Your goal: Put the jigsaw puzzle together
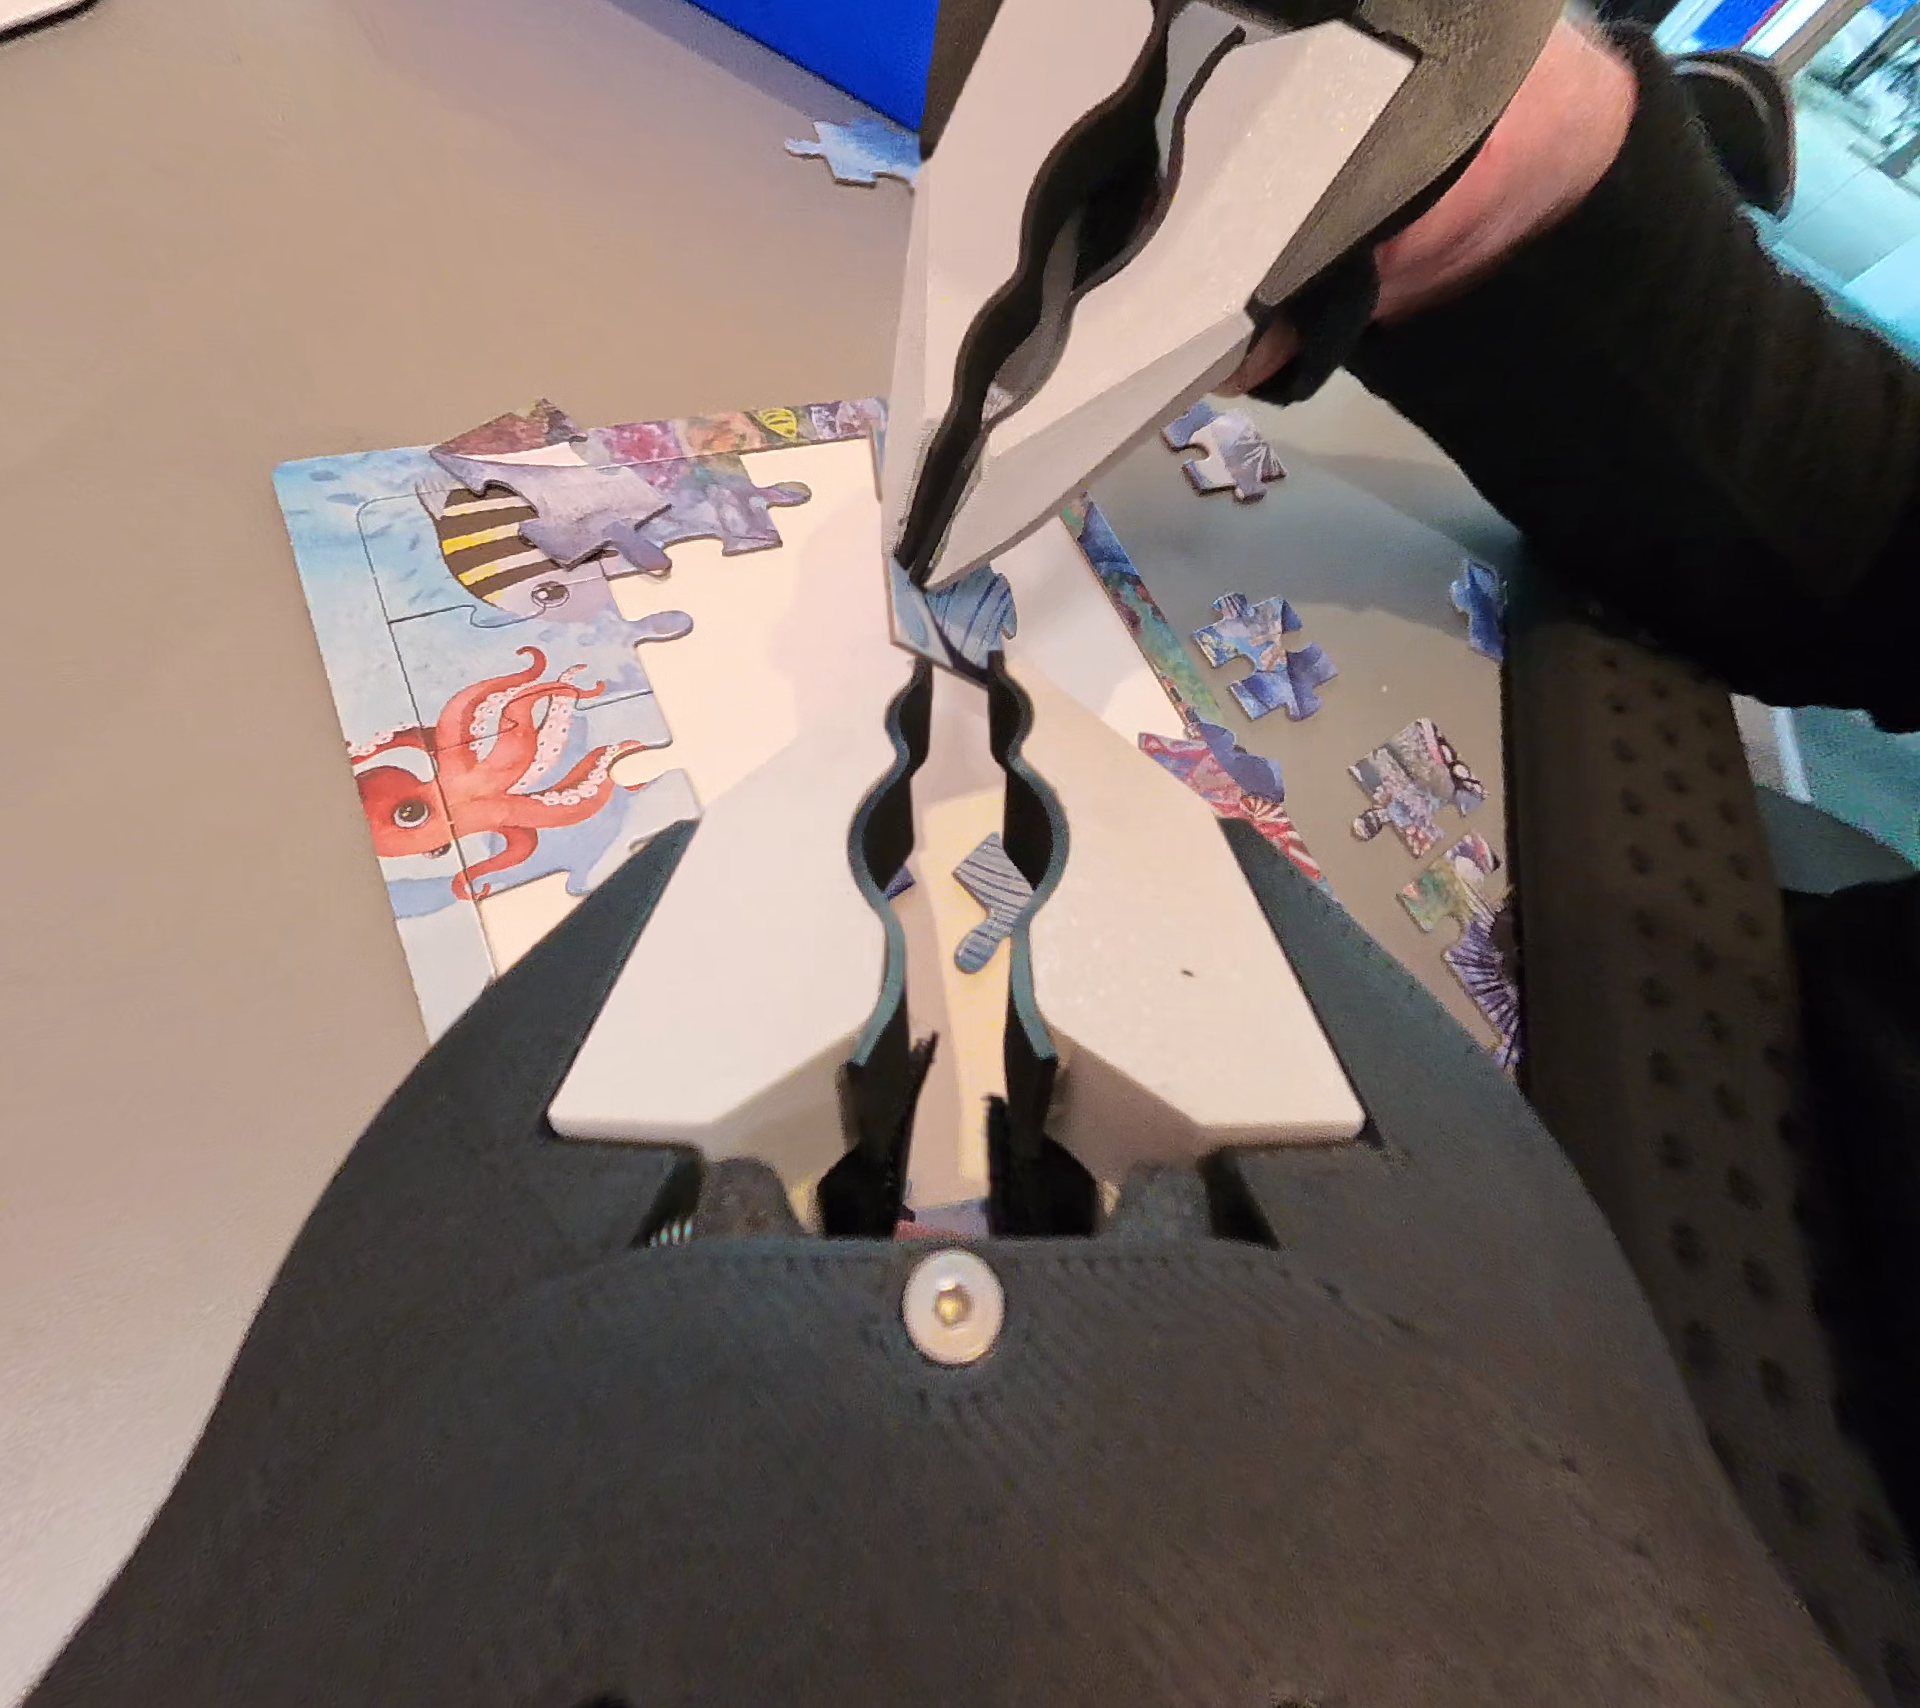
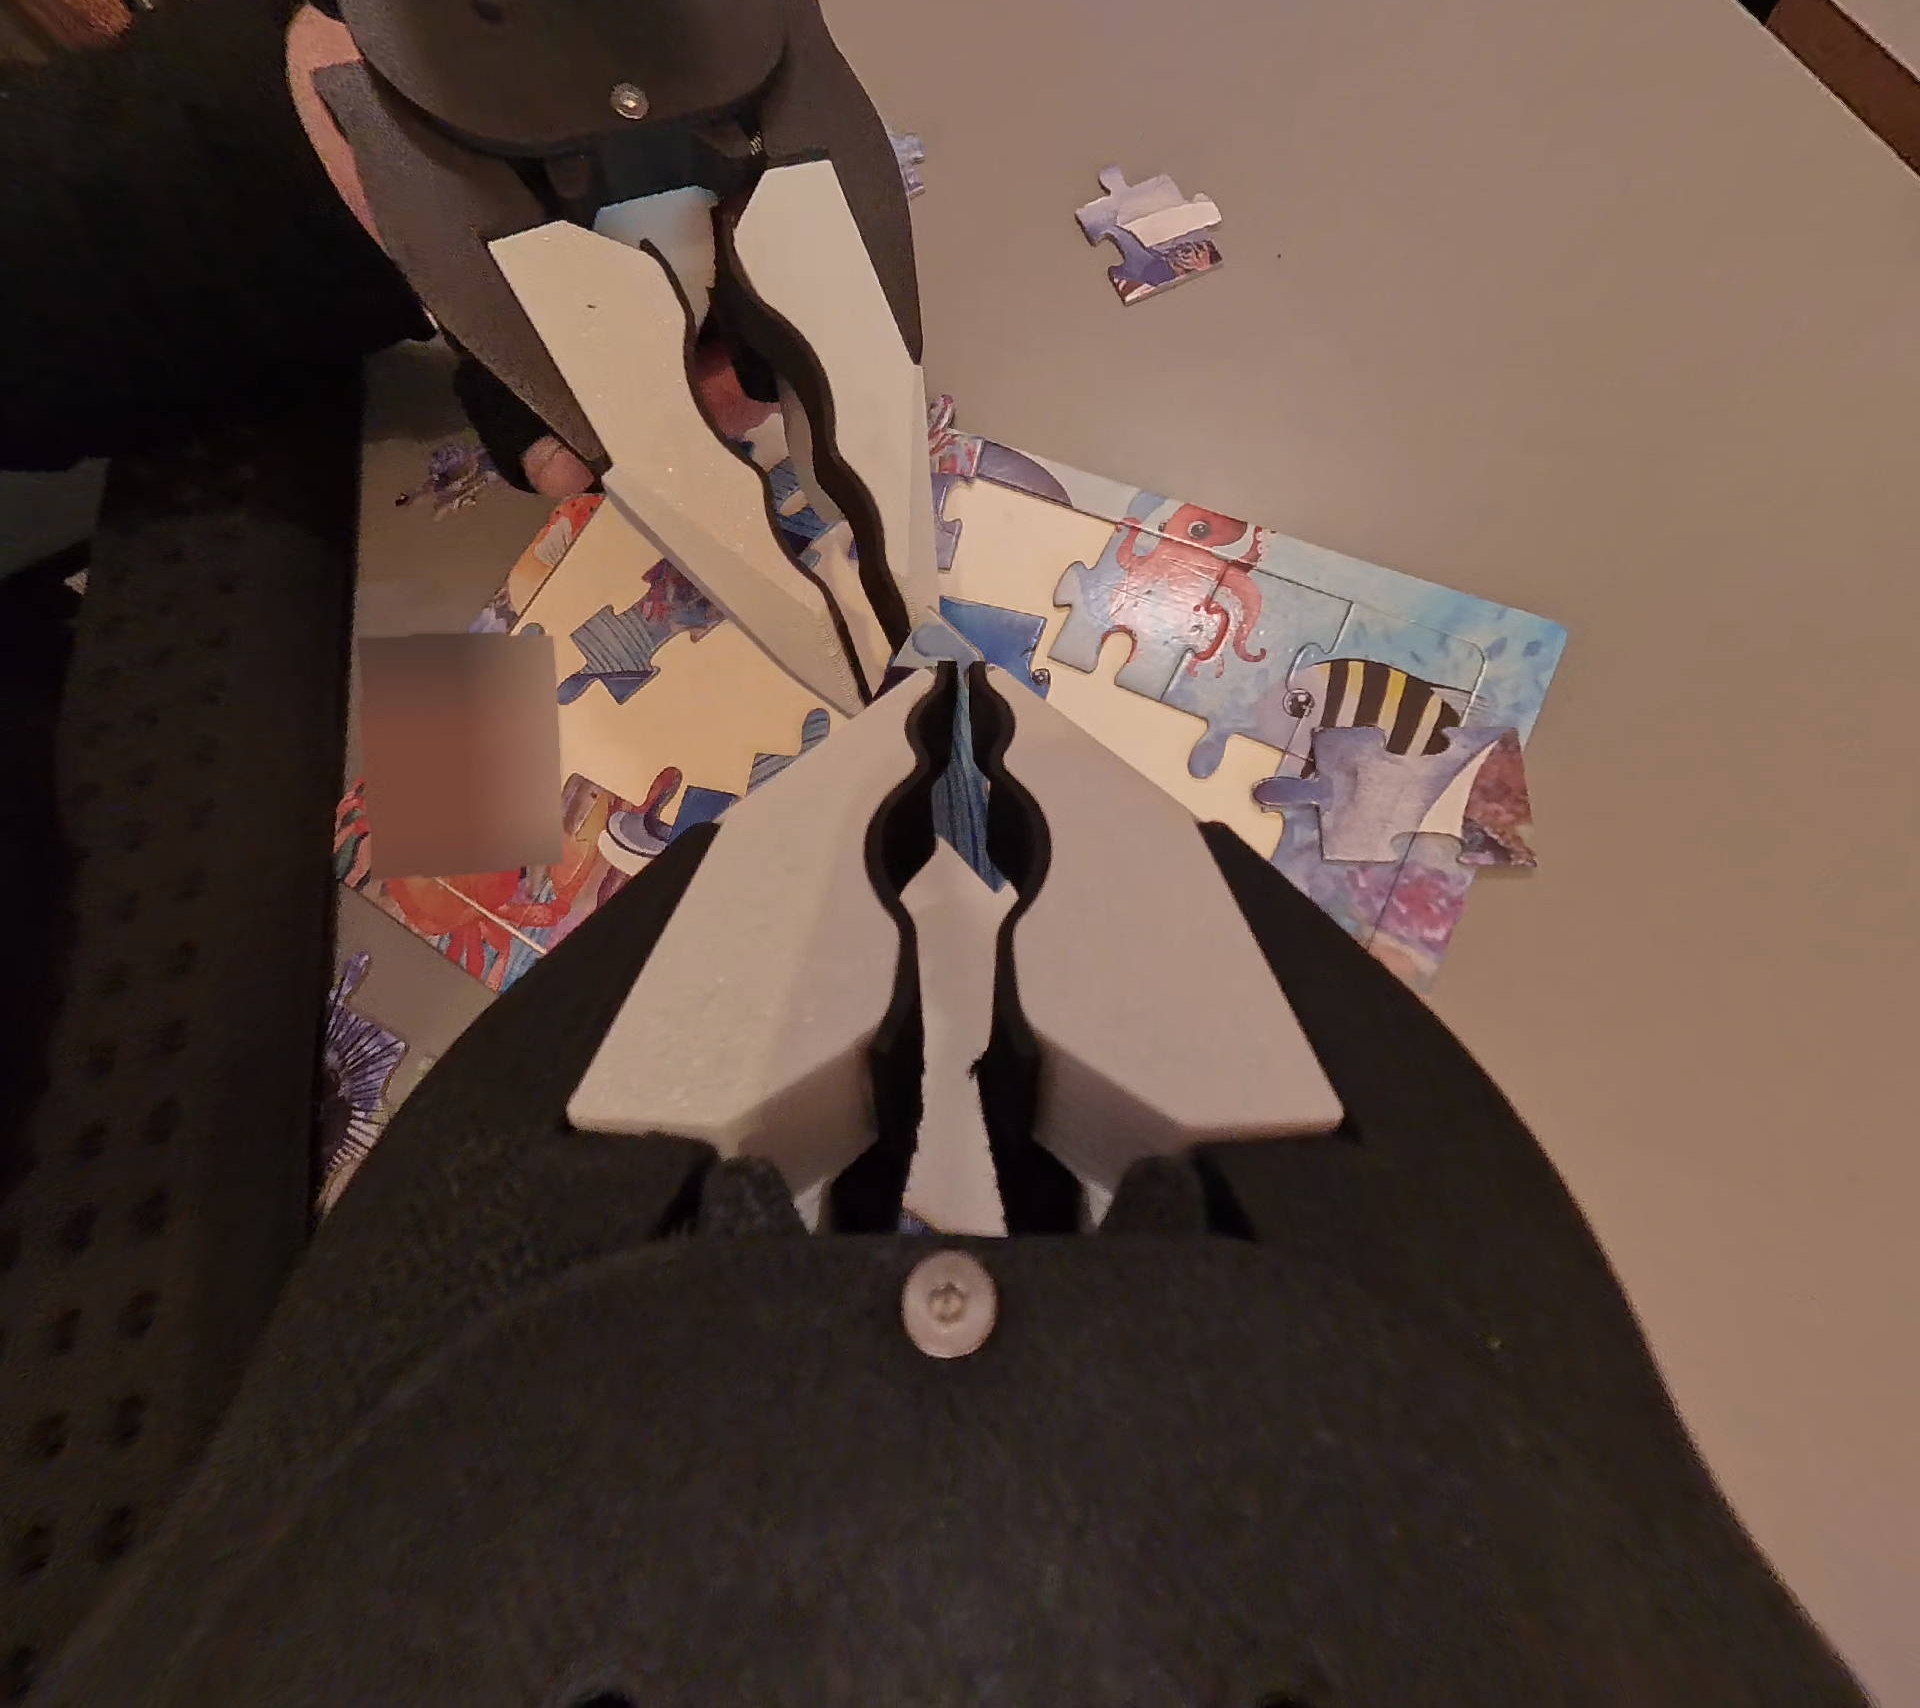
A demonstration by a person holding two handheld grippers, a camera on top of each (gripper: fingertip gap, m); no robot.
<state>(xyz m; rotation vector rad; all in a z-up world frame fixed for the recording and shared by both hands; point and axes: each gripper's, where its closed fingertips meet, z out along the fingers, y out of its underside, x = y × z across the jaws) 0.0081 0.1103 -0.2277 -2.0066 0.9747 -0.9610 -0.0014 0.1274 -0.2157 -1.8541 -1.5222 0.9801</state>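
Left hand-held gripper point(image 1: 953, 671): jaws slightly apart, nothing between them, tips right under the blue piece point(image 1: 951, 614); my read is it's lined up to take or steady that piece. Left of it, the puzzle tray point(image 1: 343, 619) on the worktop point(image 1: 208, 308), with the octopus section point(image 1: 488, 765) and striped fish point(image 1: 483, 546) already seated; one loose piece point(image 1: 582, 505) lies askew on top of the fish, not seated. Right hand-held gripper point(image 2: 956, 671): clamped on the blue piece, held on edge above the tray's bare middle, probably for a reorient or handover. To its right in the left wrist view, spare pieces point(image 1: 1262, 656) scattered on the worktop. Hidden: piece's tab outline mostly covered by jaws; target slot can't be told; near tray edge cut off behind left gripper body.
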